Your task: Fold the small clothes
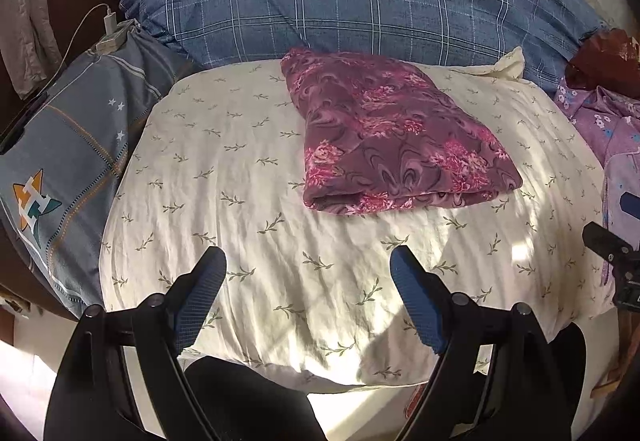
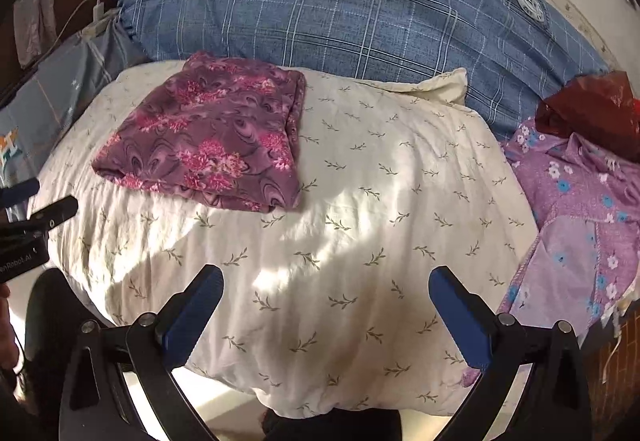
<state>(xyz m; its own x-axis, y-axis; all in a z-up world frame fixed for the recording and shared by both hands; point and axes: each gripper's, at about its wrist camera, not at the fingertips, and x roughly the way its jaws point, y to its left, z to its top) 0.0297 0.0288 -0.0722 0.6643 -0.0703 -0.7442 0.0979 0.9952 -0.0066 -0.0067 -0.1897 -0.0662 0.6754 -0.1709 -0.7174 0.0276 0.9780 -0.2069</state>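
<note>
The left gripper hovers low over the near part of the cream leaf-print pillow, its blue-padded fingers spread wide and holding nothing. Ahead of it, the folded magenta floral garment lies on the pillow's far half, close to the blue plaid quilt. The right gripper hangs beside it, equally wide and empty, clear of the fabric. Further right, a crumpled lilac floral garment lies beside the pillow.

The left hand-held gripper and right hand-held gripper both hang side by side, fingers wide apart, holding nothing.
</note>
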